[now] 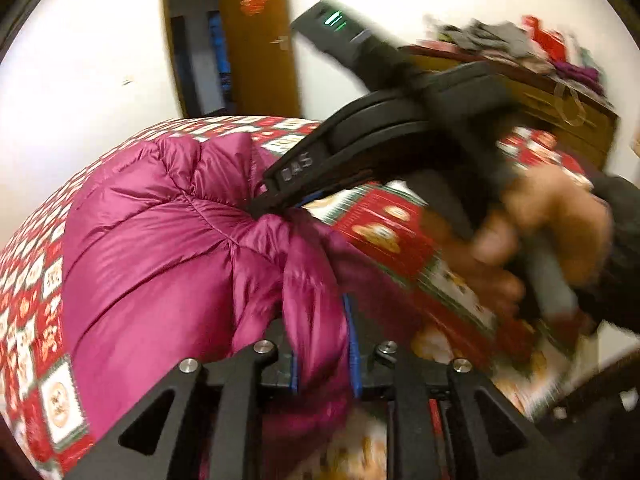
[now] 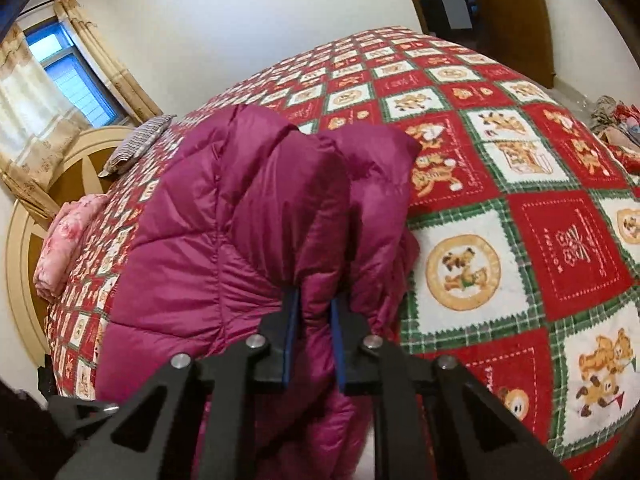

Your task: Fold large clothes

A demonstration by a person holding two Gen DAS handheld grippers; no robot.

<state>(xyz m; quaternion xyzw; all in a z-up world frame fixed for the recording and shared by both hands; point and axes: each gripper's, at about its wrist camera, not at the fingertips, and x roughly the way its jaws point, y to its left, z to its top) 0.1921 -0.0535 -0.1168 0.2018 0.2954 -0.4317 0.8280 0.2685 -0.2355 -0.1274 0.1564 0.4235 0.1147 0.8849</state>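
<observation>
A bulky magenta quilted down jacket (image 2: 224, 240) lay heaped on a bed covered by a red, white and green patchwork bedspread printed with teddy bears (image 2: 500, 208), filling the centre and lower left of the right wrist view. In that view the right gripper (image 2: 313, 344) sat at the bottom centre, its two blue-padded fingers (image 2: 289, 340) clamped on a thick fold of the jacket that bulged up between them and hung down below.

In the left wrist view the left gripper (image 1: 325, 354) occupied the bottom centre, its blue-edged fingers (image 1: 354, 344) likewise closed on a gathered ridge of the same jacket (image 1: 160, 248), which spread across the left and middle of the frame. The right gripper (image 1: 272, 200) reached in from the upper right of that view, its black tips pinching the jacket fabric near the centre, with the person's right hand (image 1: 552, 232) blurred around its handle at the right edge.

A brown wooden door (image 1: 260, 44) stood open at the upper centre of the left wrist view, and a wooden cabinet piled with assorted clothes (image 1: 560, 96) stood in the upper right. In the right wrist view a window with beige patterned curtains (image 2: 48, 92) showed at the upper left, above a cream rounded headboard (image 2: 24, 248). A folded pink floral cloth (image 2: 64, 244) and a striped pillow (image 2: 136, 144) rested on the bedspread near the headboard, along the left side of the frame
</observation>
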